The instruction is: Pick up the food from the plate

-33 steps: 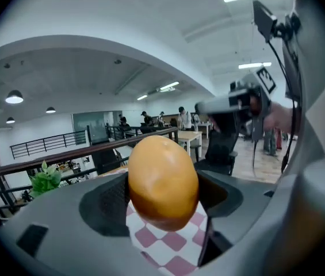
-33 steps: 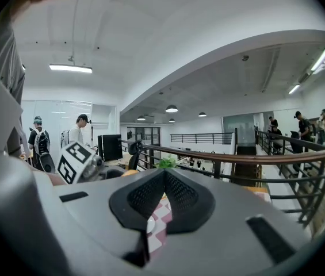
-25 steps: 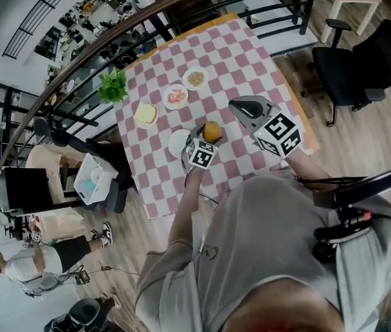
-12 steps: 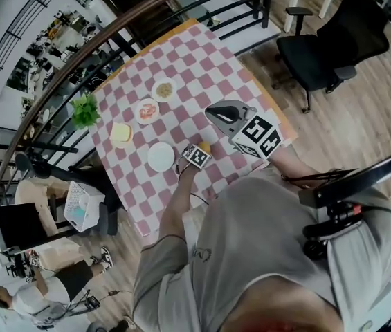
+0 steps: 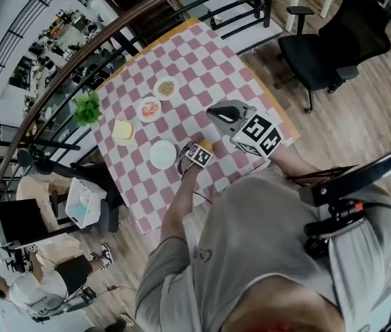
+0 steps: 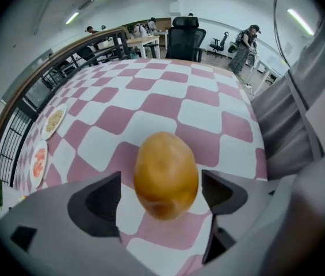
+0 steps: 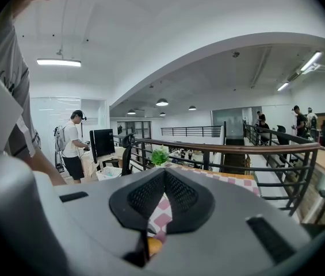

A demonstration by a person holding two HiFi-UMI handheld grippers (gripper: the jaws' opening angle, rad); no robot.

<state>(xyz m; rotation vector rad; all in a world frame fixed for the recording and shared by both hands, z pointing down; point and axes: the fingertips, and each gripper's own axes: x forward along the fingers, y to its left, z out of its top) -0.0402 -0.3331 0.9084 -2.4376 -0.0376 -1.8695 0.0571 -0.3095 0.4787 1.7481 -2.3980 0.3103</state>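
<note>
Opening now, the left gripper (image 6: 161, 195) has both jaws clear of the yellow bun (image 6: 166, 171), which sits on the checked cloth (image 6: 150, 105) beside the white plate (image 5: 162, 154), so the pickup seems finished; the right gripper (image 7: 162, 200) is pressed together.

Roll (image 5: 207, 145) right of near plate (image 5: 162, 154) on table (image 5: 202, 68), three plates (image 5: 149, 108) behind.

Operator wears a grey short-sleeved T-shirt (image 5: 271, 247). The left gripper (image 6: 161, 197) and right gripper (image 7: 163, 203) have grey housings, dark jaws and black-and-white marker cubes (image 5: 257, 133).

Left tongs (image 6: 162, 195) opening around food (image 6: 166, 174); right tongs (image 7: 162, 197) closed.
</note>
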